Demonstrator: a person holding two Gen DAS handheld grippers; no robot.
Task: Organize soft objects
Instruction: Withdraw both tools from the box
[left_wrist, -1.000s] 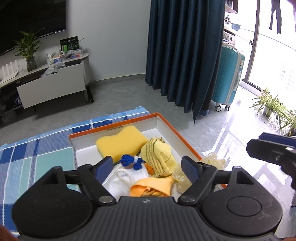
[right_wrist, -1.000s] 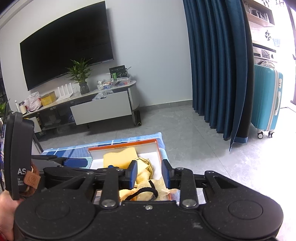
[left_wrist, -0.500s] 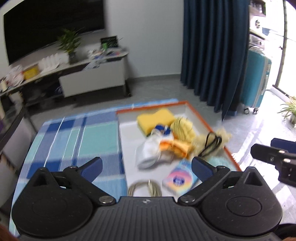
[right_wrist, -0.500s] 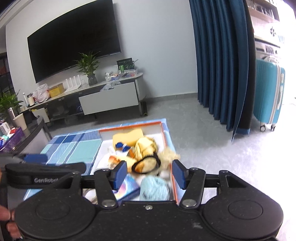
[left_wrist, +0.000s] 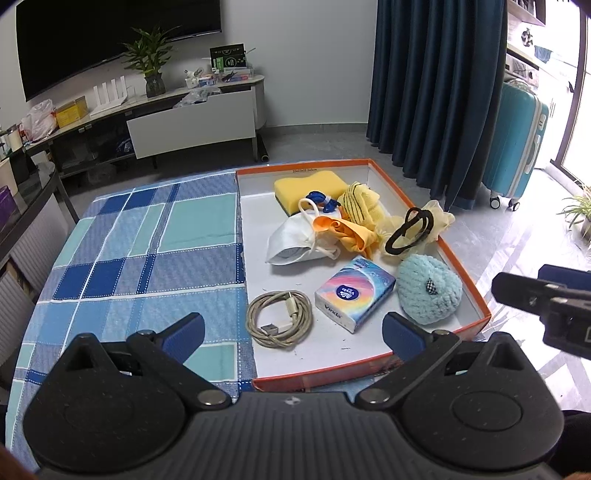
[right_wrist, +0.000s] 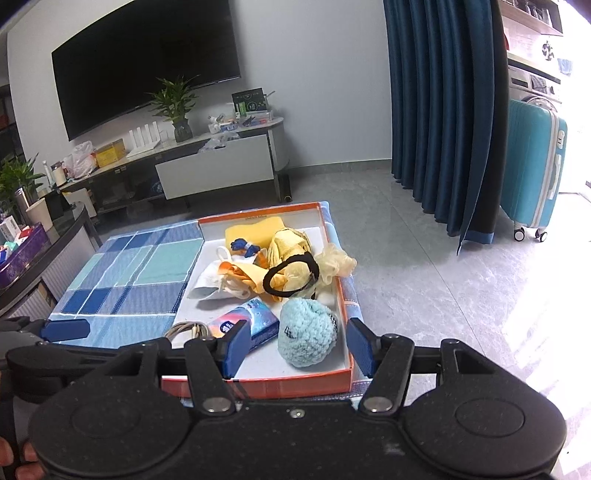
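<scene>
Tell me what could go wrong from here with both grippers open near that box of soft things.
The cream mesh pouf hangs over the orange box wall at the table's edge; a nudge could drop it on the floor. The black hair band lies across the pouf and yellow cloth, so lifting one may drag the others. The right gripper, whose jaws have just been opening with nothing held, frames the blue knitted ball, beside the tissue pack, which it might catch.

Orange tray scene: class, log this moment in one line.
left claw: open, empty | right claw: opening, empty | orange tray: full
</scene>
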